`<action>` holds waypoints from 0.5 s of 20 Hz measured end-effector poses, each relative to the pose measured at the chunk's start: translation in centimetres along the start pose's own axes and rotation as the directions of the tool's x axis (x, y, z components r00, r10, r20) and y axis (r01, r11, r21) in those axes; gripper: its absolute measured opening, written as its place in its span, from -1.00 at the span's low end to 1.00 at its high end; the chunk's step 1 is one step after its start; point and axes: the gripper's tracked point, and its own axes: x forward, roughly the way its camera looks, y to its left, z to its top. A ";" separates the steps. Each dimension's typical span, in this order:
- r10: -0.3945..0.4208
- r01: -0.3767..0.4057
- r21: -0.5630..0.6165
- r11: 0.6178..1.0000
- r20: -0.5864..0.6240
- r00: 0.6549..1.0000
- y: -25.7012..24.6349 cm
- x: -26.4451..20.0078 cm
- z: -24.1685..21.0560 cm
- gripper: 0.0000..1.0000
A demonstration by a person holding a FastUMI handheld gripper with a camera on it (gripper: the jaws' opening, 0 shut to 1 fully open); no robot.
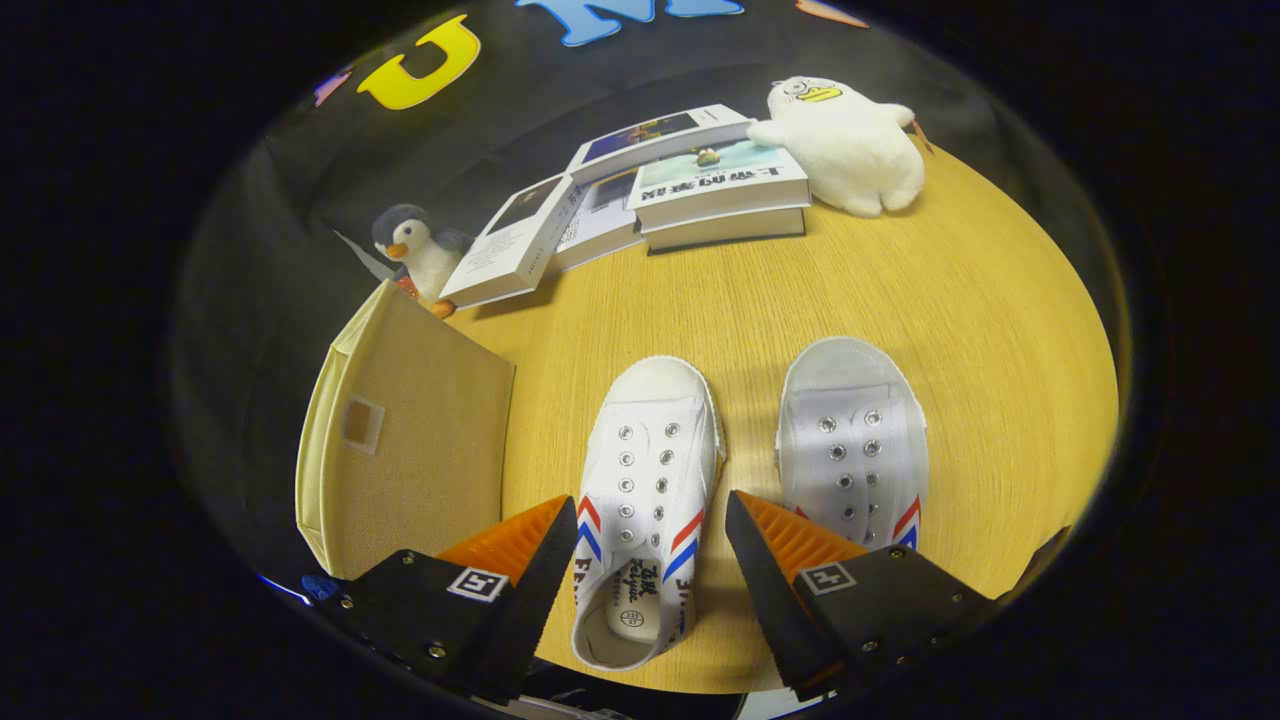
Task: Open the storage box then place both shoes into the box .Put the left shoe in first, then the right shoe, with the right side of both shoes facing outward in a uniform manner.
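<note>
Surface: wood-grain round table (900, 290) in front of you, with dark booth cloth behind its far edge.
Gripper: your gripper (650, 530) hangs over the near edge with its fingers spread wide, gripping nothing.
Left shoe: white canvas shoe (648, 480) with red and blue side stripes lies between your fingers, toe pointing away from you, heel opening nearest; neither finger touches it as far as you can see.
Right shoe: matching right shoe (852, 440) sits just beside the first, parallel, partly behind your right finger.
Storage box: beige fabric storage box (410, 450) stands at the table's left edge, just beyond your left finger, its lid closed.
Books: stack of books (690, 190) spreads along the far edge.
Toys: penguin plush (415, 250) stands behind the box; white duck plush (850, 140) leans by the books at the far right edge.
</note>
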 end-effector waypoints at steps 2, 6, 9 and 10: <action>-0.004 0.005 0.029 1.000 -0.017 1.000 -0.5 0.7 -0.5 0.69; -0.008 0.011 0.070 0.997 -0.041 0.999 -1.3 1.6 -1.6 0.39; -0.001 0.007 0.110 0.994 -0.054 0.999 -1.5 1.9 -2.0 -0.02; 0.002 0.005 0.122 0.993 -0.057 0.998 -1.5 2.0 -2.0 -0.02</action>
